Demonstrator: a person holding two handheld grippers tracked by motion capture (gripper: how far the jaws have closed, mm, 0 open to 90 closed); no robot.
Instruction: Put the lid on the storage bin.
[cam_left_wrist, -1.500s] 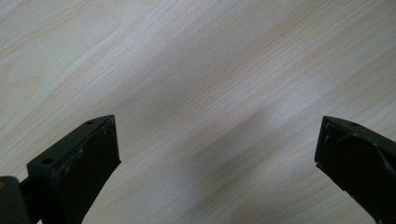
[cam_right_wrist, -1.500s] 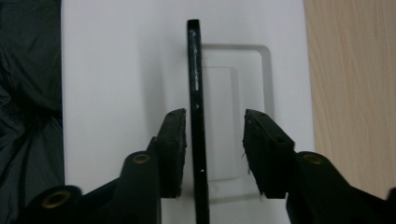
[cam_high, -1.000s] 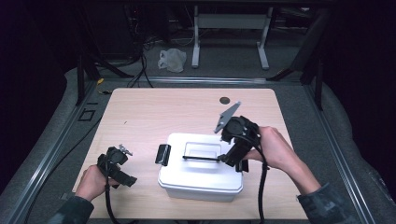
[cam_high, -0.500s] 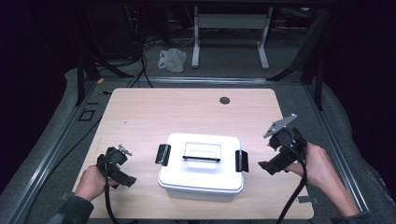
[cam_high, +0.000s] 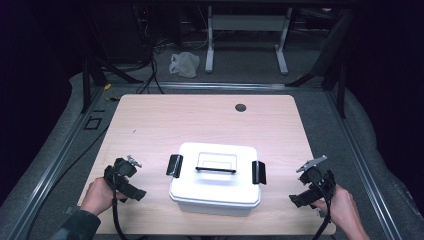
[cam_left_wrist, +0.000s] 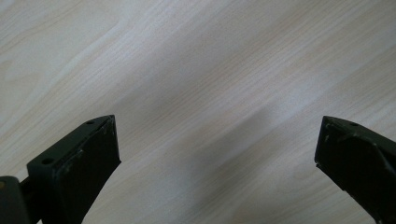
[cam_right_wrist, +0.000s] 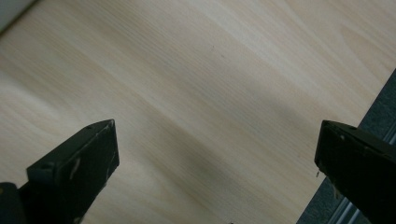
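Both grippers, left gripper (cam_high: 131, 186) and right gripper (cam_high: 301, 197), gape empty over bare table (cam_high: 150, 125); the high view adds the white lidded box (cam_high: 215, 180), seemingly latched.

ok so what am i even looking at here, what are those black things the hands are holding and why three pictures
A person sits at a wooden table and holds a hand-held tool in each hand: a two-jaw gripper with a trailing cable. There is no robot arm.

The wide picture comes from a fixed camera above the person, looking down. There the left gripper sits at the table's near left and the right gripper near its right edge.

The other two pictures come from small cameras riding on the grippers, looking out between their own black jaws at bare wood. The left gripper view shows wide-open jaws with nothing between them; so does the right gripper view.

Between the hands stands a white lidded box with black side latches and a thin black handle. Nothing is held.
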